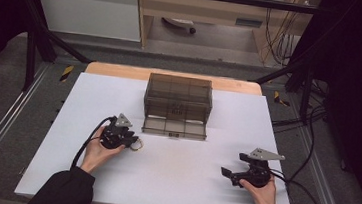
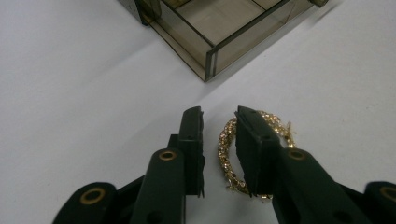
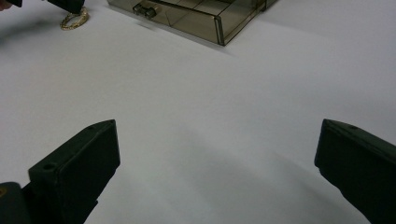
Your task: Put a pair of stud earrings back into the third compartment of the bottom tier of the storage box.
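Your left tongs point(image 2: 219, 154) sit low on the white desk point(image 1: 181, 182), jaws drawn narrow around one side of a gold glitter ring point(image 2: 229, 158). In the left gripper view, the ring's near arc lies in the gap between the two black jaws, with the right jaw resting over the ring's middle; a sliver of space shows beside the left jaw, and you cannot tell from the pictures whether the pads press on it yet. The ring lies flat on the desk, left of centre, just near and left of the smoky clear box point(image 1: 178, 101), whose bottom drawer point(image 1: 174, 127) stands pulled out toward you. In the high view the ring point(image 1: 137, 145) peeks out just right of your left hand point(image 1: 96, 151). Your right tongs point(image 3: 217, 163) rest well apart on the right near side of the desk, jaws spread wide over bare white surface, with nothing between them. Your right hand point(image 1: 261, 190) grips them from the near side.
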Motion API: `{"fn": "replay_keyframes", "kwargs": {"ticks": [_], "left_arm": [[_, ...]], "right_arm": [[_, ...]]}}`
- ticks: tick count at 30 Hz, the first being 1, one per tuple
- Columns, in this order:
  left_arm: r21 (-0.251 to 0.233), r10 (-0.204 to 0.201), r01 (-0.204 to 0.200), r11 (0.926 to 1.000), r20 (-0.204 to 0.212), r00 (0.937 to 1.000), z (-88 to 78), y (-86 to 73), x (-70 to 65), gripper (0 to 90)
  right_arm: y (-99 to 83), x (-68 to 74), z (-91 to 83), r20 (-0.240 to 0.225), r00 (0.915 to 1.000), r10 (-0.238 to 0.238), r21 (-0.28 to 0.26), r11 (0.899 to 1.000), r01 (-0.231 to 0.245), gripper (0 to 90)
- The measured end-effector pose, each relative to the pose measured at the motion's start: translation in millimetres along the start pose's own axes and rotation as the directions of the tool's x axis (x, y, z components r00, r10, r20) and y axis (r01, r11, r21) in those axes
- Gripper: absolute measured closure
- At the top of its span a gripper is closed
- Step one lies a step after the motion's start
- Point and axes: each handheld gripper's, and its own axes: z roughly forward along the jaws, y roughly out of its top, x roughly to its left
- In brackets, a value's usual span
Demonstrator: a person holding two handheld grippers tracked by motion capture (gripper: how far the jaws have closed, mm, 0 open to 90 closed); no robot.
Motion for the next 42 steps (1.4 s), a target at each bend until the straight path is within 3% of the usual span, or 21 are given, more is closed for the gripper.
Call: {"fn": "replay_keyframes", "kwargs": {"ticks": [15, 42], "left_arm": [[0.002, 0.007, -0.007, 1.0000, 0.008, 0.9999, 0.5, -0.4, -0.4, 85.0], [-0.051, -0.002, 0.004, 0.9987, 0.037, 0.9993, -18.6, 6.6, -4.9, 86.4]], "right_arm": [[0.0, 0.0, 0.0, -0.001, 1.0000, 0.001, 0.000, 1.000, -0.001, 0.8], [0.1, 0.1, -0.1, -0.003, 1.0000, 0.001, 0.000, 1.000, -0.001, 0.8]]}}
